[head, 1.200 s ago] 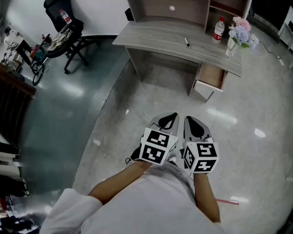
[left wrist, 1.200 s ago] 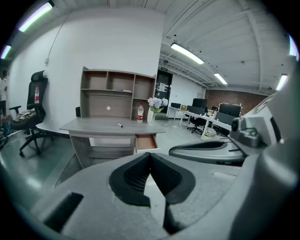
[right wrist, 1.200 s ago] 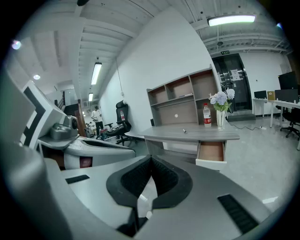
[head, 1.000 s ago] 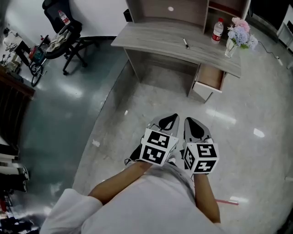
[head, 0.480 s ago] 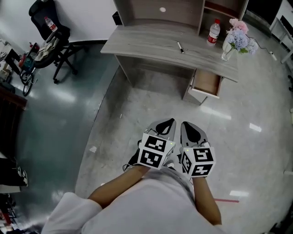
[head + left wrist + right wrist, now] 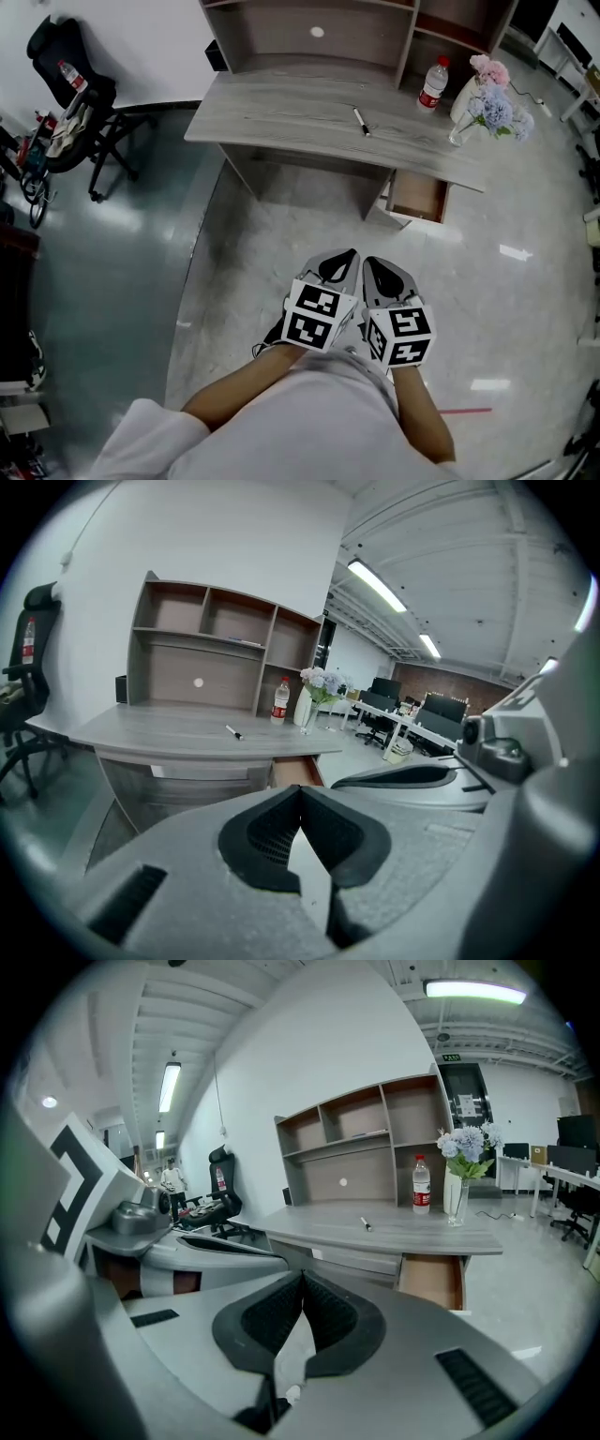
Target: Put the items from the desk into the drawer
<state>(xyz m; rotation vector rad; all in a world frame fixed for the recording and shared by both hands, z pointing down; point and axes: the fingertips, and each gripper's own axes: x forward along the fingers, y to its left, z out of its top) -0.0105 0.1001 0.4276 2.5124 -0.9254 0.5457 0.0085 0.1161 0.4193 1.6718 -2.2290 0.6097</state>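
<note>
Left hand-held gripper (image 6: pixel 300 788), right hand-held gripper (image 6: pixel 302 1275): closed, empty. Right gripper view alone shows probable person (image 6: pixel 172 1178).

The surface (image 6: pixel 281 108) spans the upper middle of the head view. On it a pen (image 6: pixel 359 120) lies near the centre, with a bottle (image 6: pixel 431 84) and a vase of flowers (image 6: pixel 487 103) farther right. The open drawer (image 6: pixel 417 195) sits below the surface's right end. A chair (image 6: pixel 80 103) stands at the upper left.

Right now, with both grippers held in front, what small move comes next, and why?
Probably step closer to the desk: left gripper and right gripper are shut, empty, far short of it. Pen and bottle wait on top; the drawer is open.
</note>
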